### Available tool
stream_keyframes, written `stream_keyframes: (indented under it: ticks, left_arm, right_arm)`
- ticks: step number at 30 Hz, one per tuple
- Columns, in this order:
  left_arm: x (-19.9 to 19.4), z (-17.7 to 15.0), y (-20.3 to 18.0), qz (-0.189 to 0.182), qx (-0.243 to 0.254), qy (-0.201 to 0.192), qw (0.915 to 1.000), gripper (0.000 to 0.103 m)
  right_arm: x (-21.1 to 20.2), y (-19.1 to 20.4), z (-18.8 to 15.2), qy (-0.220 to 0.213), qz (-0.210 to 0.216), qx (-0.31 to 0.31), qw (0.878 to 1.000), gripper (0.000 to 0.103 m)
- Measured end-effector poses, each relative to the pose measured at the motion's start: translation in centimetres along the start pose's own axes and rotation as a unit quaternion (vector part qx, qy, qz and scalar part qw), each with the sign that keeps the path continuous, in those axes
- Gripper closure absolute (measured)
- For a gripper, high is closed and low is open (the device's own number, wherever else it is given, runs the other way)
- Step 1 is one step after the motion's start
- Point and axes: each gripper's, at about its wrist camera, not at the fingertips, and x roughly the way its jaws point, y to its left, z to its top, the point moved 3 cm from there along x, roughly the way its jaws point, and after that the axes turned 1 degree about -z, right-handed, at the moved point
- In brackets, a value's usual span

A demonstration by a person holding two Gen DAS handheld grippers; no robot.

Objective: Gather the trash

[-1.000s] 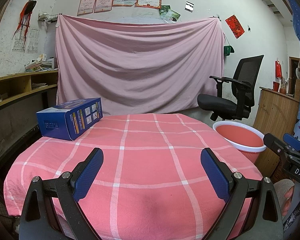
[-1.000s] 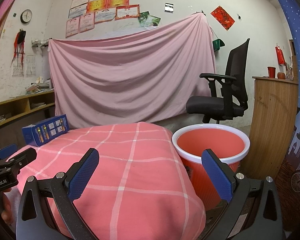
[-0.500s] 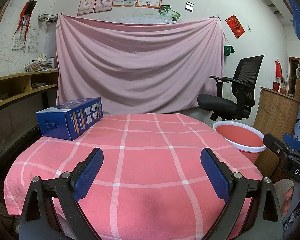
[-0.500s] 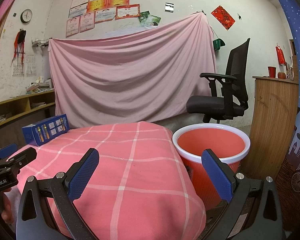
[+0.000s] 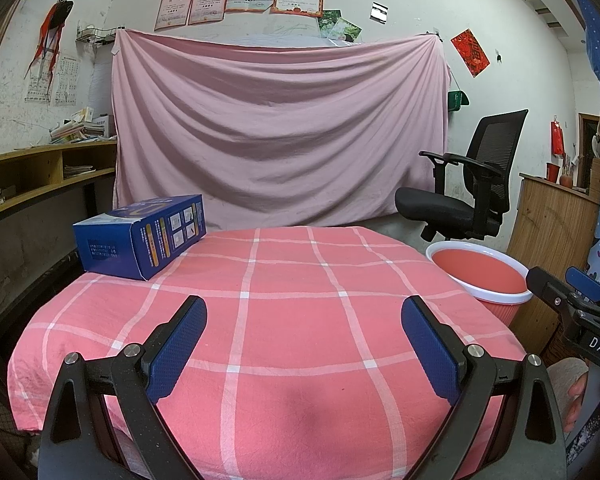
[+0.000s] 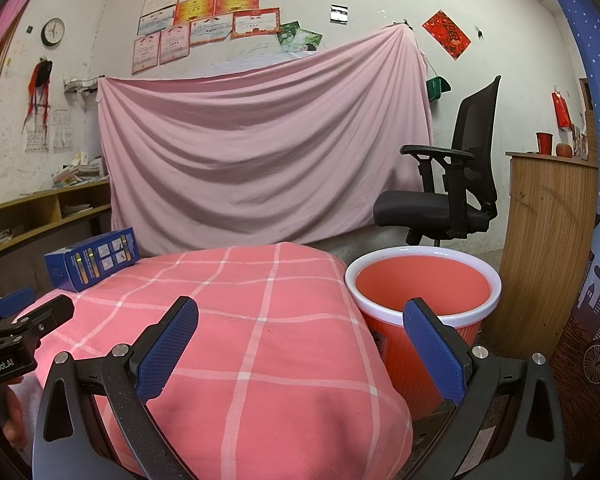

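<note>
Nearest, left gripper [image 5: 303,334] spread wide, holding nothing; black metal arms with round rivets, blue pads [image 5: 178,346] with a fine dimpled rubber texture. Hovering over the near part of a round table [image 5: 292,344] draped in soft pink cloth crossed by white check lines, slightly rumpled at the hem.

Right gripper [image 6: 300,338] likewise spread wide and empty, same blue textured pads [image 6: 434,350], poised over the table's right edge, with the right pad overlapping the bin in view. Visible too at the right margin of the left wrist view, gripped by fingers [image 5: 576,396].

Further off, at the far left of the table, blue cardboard box [image 5: 140,236]: rectangular, glossy print, small picture panels on its long side. Lying flat on the cloth, long axis running from near left to far right, a short end turned toward the left gripper. Well apart from both grippers, ahead and to the left of each.

Beside the table on the right, red bin [image 6: 422,312]: round, ribbed plastic wall, smooth white rim, mouth upward, just ahead of the right gripper.

Behind, black mesh-backed office chair [image 5: 470,192], then a creased pink sheet [image 5: 280,132] hung across the wall.
</note>
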Motion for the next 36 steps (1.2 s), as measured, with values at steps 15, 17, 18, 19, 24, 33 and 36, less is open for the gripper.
stream_keyframes:
  ticks: [15, 17, 18, 19, 24, 33, 36]
  left_arm:
    - [0.0, 0.0, 0.0, -0.001, 0.000, 0.000, 1.0000, 0.008]
    - [-0.1, 0.0, -0.1, 0.000, -0.003, -0.001, 1.0000, 0.008]
    - [-0.3, 0.1, -0.1, 0.001, -0.005, -0.003, 1.0000, 0.008]
    - [-0.4, 0.2, -0.1, 0.005, -0.006, -0.006, 1.0000, 0.008]
    - [-0.3, 0.1, -0.1, 0.017, -0.004, -0.008, 0.9998, 0.008]
    - [-0.2, -0.1, -0.4, 0.025, 0.000, -0.010, 0.9997, 0.008]
    - [-0.2, -0.1, -0.5, 0.026, 0.000, -0.008, 0.9996, 0.008]
  right_arm:
    - [0.0, 0.4, -0.2, 0.001, 0.001, -0.001, 1.000, 0.000]
    - [0.0, 0.3, -0.2, 0.001, 0.001, -0.001, 1.000, 0.000]
    - [0.0, 0.4, -0.2, 0.001, 0.001, 0.000, 1.000, 0.000]
    - [0.0, 0.3, -0.2, 0.001, 0.001, 0.000, 1.000, 0.000]
    - [0.0, 0.4, -0.2, 0.002, 0.001, 0.000, 1.000, 0.000]
    - [-0.1, 1.0, -0.7, 0.003, 0.002, -0.001, 1.000, 0.000]
    - [-0.2, 1.3, -0.9, 0.006, 0.002, -0.001, 1.000, 0.000]
